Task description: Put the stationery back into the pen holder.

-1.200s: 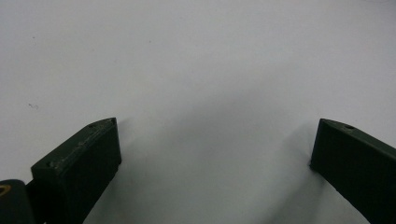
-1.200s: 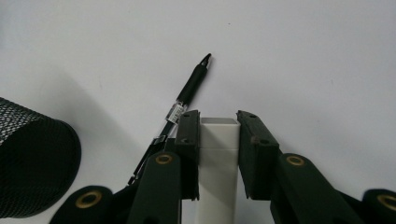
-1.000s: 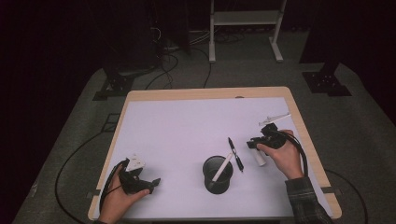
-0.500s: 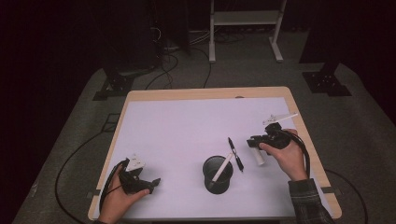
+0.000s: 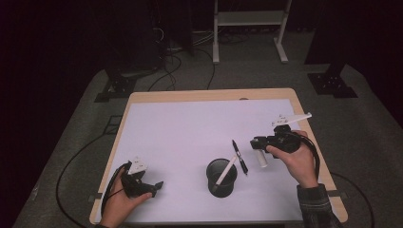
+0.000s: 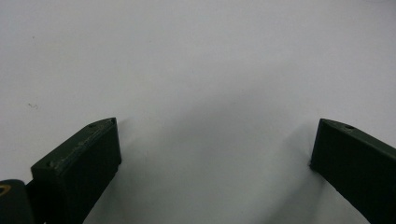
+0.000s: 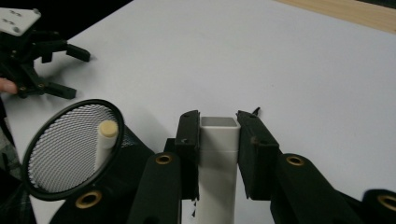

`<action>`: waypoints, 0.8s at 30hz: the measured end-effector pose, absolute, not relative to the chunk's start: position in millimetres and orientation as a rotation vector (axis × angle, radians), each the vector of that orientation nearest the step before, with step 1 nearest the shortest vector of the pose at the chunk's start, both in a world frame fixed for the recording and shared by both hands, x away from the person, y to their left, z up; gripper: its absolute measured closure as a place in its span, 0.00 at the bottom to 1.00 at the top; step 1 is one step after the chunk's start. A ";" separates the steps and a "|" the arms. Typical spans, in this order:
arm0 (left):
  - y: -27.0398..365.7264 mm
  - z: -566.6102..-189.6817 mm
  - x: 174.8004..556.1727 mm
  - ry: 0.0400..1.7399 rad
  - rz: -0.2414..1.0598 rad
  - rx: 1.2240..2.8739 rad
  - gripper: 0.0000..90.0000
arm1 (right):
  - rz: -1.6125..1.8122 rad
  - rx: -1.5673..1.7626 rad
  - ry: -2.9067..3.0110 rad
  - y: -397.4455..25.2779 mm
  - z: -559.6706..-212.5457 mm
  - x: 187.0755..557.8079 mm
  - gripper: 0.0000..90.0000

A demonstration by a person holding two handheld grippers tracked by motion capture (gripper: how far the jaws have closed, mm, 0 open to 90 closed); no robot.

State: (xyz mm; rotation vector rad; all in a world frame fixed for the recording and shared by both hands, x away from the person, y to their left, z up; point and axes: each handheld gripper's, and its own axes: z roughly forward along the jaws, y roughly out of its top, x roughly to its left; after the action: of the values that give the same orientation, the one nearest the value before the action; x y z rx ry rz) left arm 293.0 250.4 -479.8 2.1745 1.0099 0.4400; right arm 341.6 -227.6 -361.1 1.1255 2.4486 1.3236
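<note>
Right tongs (image 7: 218, 128): the two black jaws are closed onto a white, square-sectioned plastic marker (image 7: 216, 154), one jaw against each flat side. In the high view these tongs (image 5: 256, 142) are held above the counter near its right edge, with the marker (image 5: 262, 158) hanging down from them toward the near edge.

Left tongs (image 6: 212, 140): jaws spread wide with nothing between them, over bare white surface. The high view places these tongs (image 5: 154, 186) at the near left corner of the counter, resting low on it.

The right gripper view shows the round black wire-mesh pen cup (image 7: 70, 149) from above, with a cream-capped white pen (image 7: 106, 135) standing inside; the mesh texture is visible here, whereas the high view shows the cup (image 5: 221, 174) as a dark cylinder near the middle of the near edge, the white pen (image 5: 225, 173) leaning out of it. A black pen (image 5: 240, 157) lies flat on the white-topped, wood-rimmed counter (image 5: 190, 128) between cup and right tongs, shown full length in the high view.

No readable writing or brand mark appears on any item.
</note>
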 end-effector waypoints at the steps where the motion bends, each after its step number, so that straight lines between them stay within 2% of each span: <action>1: 250.4 -479.8 293.0 1.010 0.441 2.175 0.01 | 1.336 1.117 2.448 -227.1 -359.4 340.2 0.78; 24: 250.5 -479.9 293.0 1.010 0.440 2.177 0.01 | 1.439 0.937 2.443 -203.5 -328.8 310.7 0.78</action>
State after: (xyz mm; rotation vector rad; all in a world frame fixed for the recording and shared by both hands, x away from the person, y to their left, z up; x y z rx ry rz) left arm 293.0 250.5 -479.9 2.1774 1.0097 0.4401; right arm 310.7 -203.5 -328.8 0.9371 2.4425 1.4391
